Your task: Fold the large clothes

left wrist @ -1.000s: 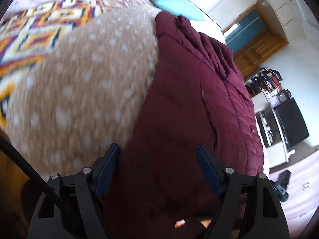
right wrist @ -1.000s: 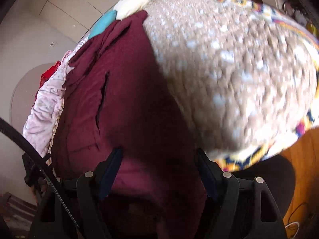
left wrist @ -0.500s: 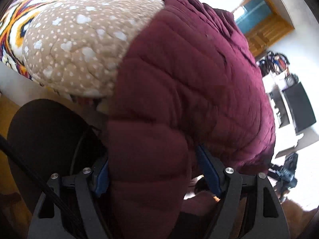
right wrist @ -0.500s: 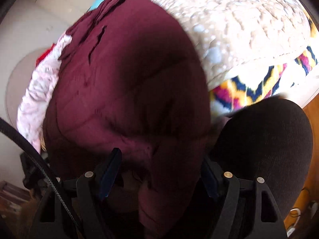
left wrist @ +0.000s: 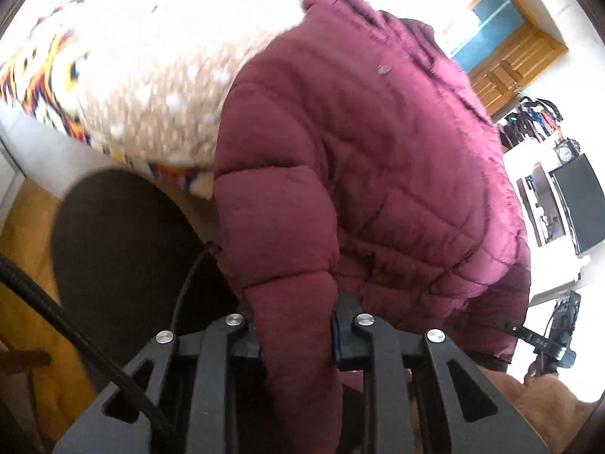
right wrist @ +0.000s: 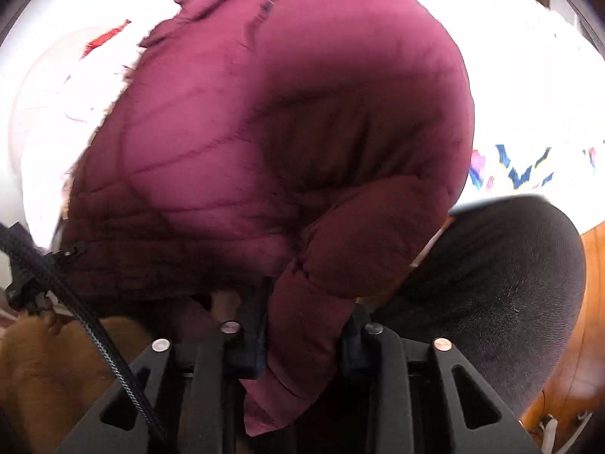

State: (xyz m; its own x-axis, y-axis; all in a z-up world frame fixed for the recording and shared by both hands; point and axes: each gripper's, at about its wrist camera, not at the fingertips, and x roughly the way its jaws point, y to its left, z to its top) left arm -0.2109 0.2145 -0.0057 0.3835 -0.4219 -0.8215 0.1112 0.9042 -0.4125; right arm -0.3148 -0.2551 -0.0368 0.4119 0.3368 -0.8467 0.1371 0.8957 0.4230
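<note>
A maroon puffer jacket [left wrist: 378, 151] lies spread on the bed and fills both views, its body [right wrist: 283, 113] bulging upward. In the left wrist view one padded sleeve [left wrist: 287, 246] hangs over the bed's edge. It runs between the blue pads of my left gripper [left wrist: 297, 325], whose jaws are closing and pinch it. In the right wrist view the other sleeve [right wrist: 359, 246] drops between the pads of my right gripper [right wrist: 306, 340], also closing and squeezing it. Each sleeve's end trails below the fingers.
A tan white-spotted blanket [left wrist: 159, 87] and a bright patterned blanket [left wrist: 56, 60] cover the bed. A dark round seat [left wrist: 124, 246] [right wrist: 491, 283] stands at the bed's edge over the wooden floor. Pink cloth [right wrist: 56, 113] lies beside the jacket. A black screen [left wrist: 578, 204] stands far right.
Both grippers have drawn back to the bed's near edge and their jaws have narrowed from wide apart onto the jacket's sleeves. The dark seat has come into view.
</note>
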